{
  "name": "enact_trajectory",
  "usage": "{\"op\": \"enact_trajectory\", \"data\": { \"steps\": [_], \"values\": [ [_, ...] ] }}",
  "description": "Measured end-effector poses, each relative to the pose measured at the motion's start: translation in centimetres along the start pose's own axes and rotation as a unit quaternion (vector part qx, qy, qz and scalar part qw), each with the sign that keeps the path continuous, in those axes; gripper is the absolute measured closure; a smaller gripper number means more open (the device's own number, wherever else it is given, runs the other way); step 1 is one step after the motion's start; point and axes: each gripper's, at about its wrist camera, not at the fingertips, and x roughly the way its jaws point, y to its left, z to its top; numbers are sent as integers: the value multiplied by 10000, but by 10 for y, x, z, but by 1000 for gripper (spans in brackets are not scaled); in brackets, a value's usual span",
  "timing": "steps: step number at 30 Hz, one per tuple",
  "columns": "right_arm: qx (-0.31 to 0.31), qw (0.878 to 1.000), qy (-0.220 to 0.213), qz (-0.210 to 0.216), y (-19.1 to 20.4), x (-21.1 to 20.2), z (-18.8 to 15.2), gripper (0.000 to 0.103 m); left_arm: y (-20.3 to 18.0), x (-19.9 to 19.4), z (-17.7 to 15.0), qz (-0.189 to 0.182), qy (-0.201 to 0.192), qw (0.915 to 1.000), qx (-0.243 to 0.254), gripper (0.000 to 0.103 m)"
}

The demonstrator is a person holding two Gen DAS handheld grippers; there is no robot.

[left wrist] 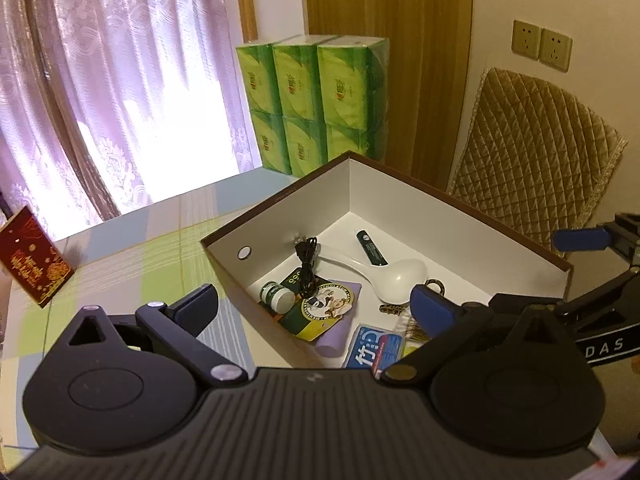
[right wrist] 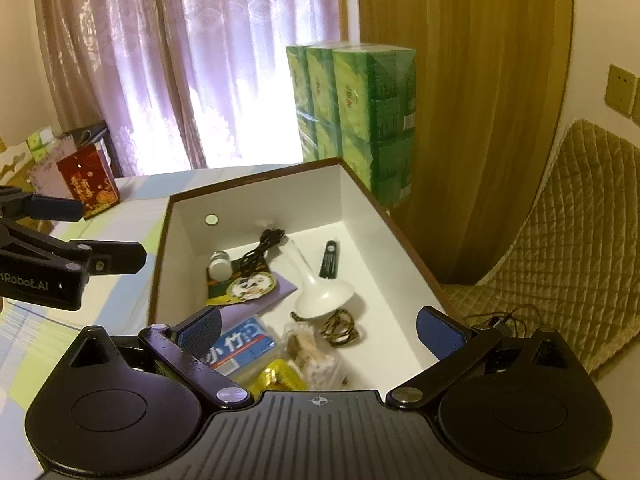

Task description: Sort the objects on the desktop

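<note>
left claw (left wrist: pixel 316 304): spread wide, nothing held | right claw (right wrist: pixel 318 330): spread wide, nothing held | box (right wrist: pixel 256 196): at 12 o'clock, white spoon (right wrist: pixel 320 296) seen inside

- a table (left wrist: pixel 168 248) covered in a glossy cloth of pale green, blue and cream checks
- a brown-edged, white-lined open cardboard box (left wrist: pixel 460 204) sits on it
- a dark red box with gold print (left wrist: pixel 34 262) stands near its far corner

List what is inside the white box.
Inside the box: a white spoon, black cable, dark tube, small bottle, round-labelled packet, blue pack, patterned cord. The near corner is hidden by the right gripper.
</note>
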Motion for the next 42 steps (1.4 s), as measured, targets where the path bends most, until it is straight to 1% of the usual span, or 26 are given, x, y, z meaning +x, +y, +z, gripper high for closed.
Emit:
{"op": "enact_trajectory", "data": {
  "steps": [6, 14, 19, 29, 42],
  "values": [
    [-57, 9999, -83, 10, 9, -19, -7, 2, -1, -23, -11, 69, -28, 9999, -129, 1],
    [-24, 9999, -98, -6, 16, -38, -25, 2, -8, -44, -31, -25, 9, 9998, -206, 1],
    [81, 9999, -80, 7, 17, -49, -37, 2, -11, -50, -42, 20, 96, 9997, -216, 1],
    [120, 9999, -5, -2, 23, -63, -55, 2, -18, -63, -61, -53, 229, 9995, -198, 1],
    [38, 10000, 56, -15, 33, -72, -67, 2, -23, -72, -78, -50, 447, 9989, -163, 1]
  ]
}}
